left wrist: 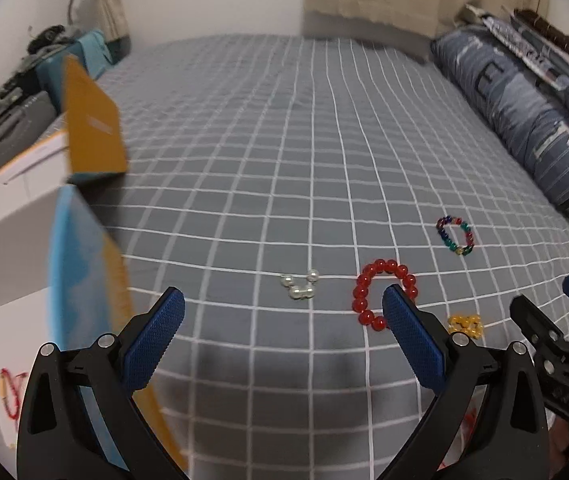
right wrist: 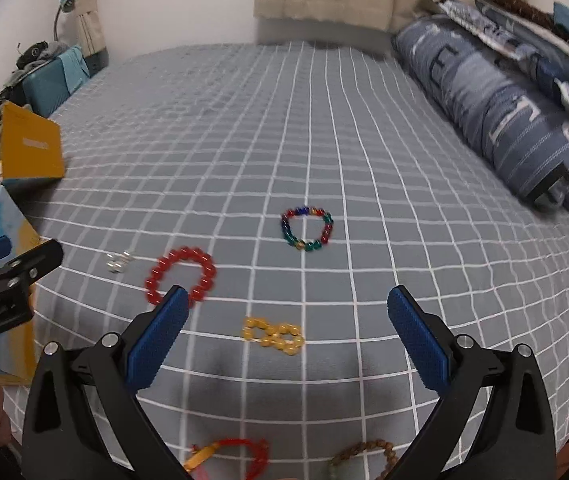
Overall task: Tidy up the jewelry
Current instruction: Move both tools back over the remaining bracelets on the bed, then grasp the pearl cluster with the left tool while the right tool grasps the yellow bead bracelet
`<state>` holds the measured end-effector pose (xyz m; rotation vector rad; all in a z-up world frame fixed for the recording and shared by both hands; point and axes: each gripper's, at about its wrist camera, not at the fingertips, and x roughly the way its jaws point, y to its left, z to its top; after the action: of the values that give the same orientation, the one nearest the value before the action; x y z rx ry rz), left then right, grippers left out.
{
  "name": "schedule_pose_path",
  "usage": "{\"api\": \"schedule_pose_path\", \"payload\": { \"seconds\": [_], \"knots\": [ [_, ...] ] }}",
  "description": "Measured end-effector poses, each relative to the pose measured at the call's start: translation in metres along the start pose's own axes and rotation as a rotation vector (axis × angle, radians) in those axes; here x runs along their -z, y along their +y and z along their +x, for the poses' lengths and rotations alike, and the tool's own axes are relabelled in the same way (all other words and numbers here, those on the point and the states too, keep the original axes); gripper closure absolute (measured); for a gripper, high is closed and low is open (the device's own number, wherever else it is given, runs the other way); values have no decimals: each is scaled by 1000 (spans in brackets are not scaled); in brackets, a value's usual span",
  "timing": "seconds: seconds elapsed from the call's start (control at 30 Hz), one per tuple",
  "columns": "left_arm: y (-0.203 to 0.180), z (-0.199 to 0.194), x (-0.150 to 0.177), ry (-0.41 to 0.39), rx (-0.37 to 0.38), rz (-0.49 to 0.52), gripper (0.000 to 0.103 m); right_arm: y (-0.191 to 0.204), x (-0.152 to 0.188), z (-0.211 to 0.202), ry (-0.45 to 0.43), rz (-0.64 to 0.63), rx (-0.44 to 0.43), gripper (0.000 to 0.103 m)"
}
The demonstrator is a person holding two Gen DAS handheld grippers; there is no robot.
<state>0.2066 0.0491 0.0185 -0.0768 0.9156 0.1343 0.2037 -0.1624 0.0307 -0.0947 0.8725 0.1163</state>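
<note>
- The left gripper (left wrist: 283, 308) hovers low over the checked bedspread (left wrist: 284, 160) with its jaws spread wide and nothing between them; the pearl bracelet (left wrist: 299, 286) lies just ahead in the gap, so it looks like the likeliest next pick
- The right gripper (right wrist: 284, 306) is likewise spread and empty, and the twisted yellow bead bracelet (right wrist: 273, 336) sits almost between its fingertips
- The jewelry lies scattered flat on the bed: a red bead bracelet (right wrist: 180, 276) between the pearl and yellow ones, and a multicoloured bracelet (right wrist: 306, 228) farther off, well apart from the rest
- At the right view's bottom edge, a red cord piece (right wrist: 236, 454) and a brown bead bracelet (right wrist: 364, 456) lie near the person
- An open blue-and-yellow box (left wrist: 84, 280) stands to the left, probably the destination; something red lies inside it (left wrist: 10, 396)
- The soft sheet may let beads sink, and the left gripper's right finger hides part of the red bracelet
- Folded bedding (right wrist: 484, 100) along the right stays clear of the work
</note>
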Motion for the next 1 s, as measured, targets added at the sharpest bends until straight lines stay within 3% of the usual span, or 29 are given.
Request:
{"api": "schedule_pose_path", "payload": {
  "seconds": [0.4,0.73,0.83,1.0],
  "knots": [
    [3,92,2,88,-28,-26,6,-14,29,63,105,3,-36,8],
    [6,113,4,92,-40,-32,8,-3,40,81,136,-16,-34,11],
    [9,115,3,99,-41,-50,15,-4,41,89,164,-6,-37,22],
    [11,114,1,95,-40,-55,41,-4,41,90,168,-5,-55,35]
  ]
}}
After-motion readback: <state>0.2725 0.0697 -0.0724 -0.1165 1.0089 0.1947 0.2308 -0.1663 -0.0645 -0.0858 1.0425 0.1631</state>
